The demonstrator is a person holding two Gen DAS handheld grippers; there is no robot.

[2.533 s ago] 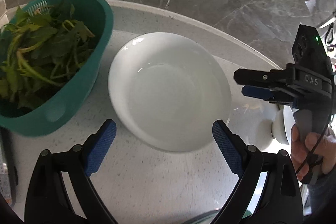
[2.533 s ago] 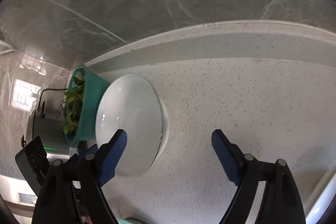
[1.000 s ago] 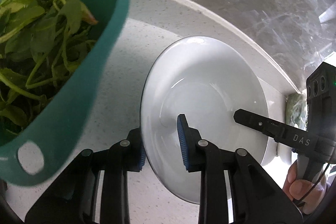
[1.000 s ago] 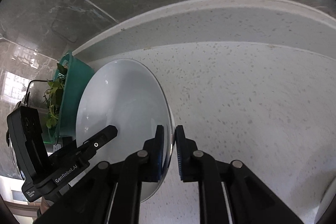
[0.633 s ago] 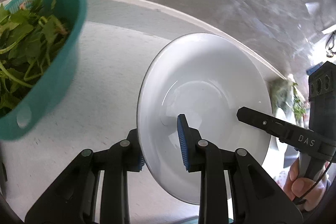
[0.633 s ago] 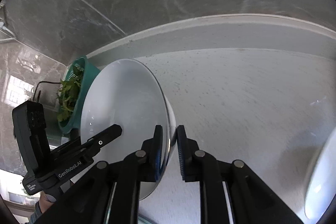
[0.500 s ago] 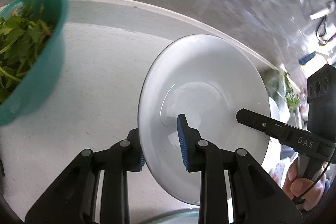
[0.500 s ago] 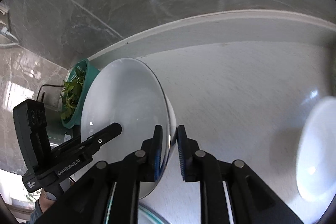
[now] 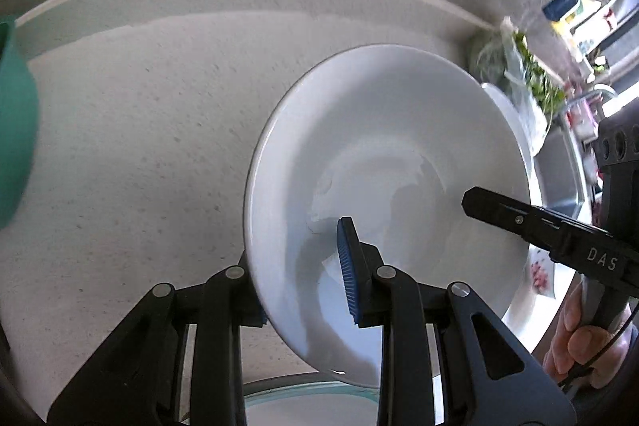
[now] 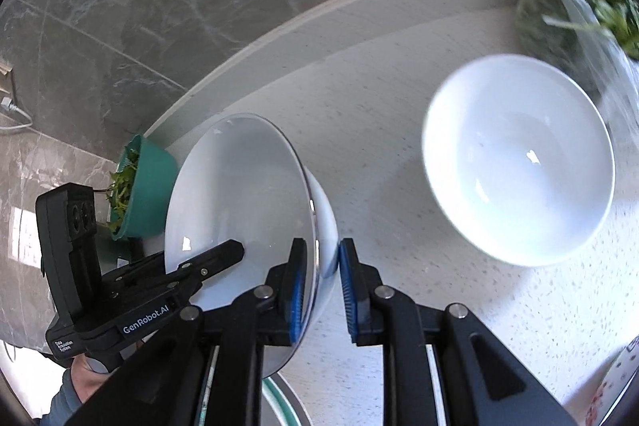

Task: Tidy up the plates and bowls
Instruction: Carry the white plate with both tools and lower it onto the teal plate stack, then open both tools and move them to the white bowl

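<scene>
White bowl [image 9: 383, 162]: deep, glossy, plain, tilted above the speckled worktop [image 9: 139, 146]. Left gripper [image 9: 303, 266] fingers clamp its rim. Right gripper [image 10: 319, 282] fingers astride the opposite rim, opening.

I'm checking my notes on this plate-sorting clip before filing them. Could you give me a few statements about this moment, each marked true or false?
1. Both grippers have the same white plate between their fingers. True: the left gripper grips one side of the rim and the right gripper is at the opposite side.
2. A white bowl sits empty on the counter. True.
3. The teal colander is empty. False: it holds leafy greens.
4. The plate lies flat on the counter. False: it is held up, tilted.
5. The white bowl is stacked inside the plate. False: it stands apart on the counter.
</scene>
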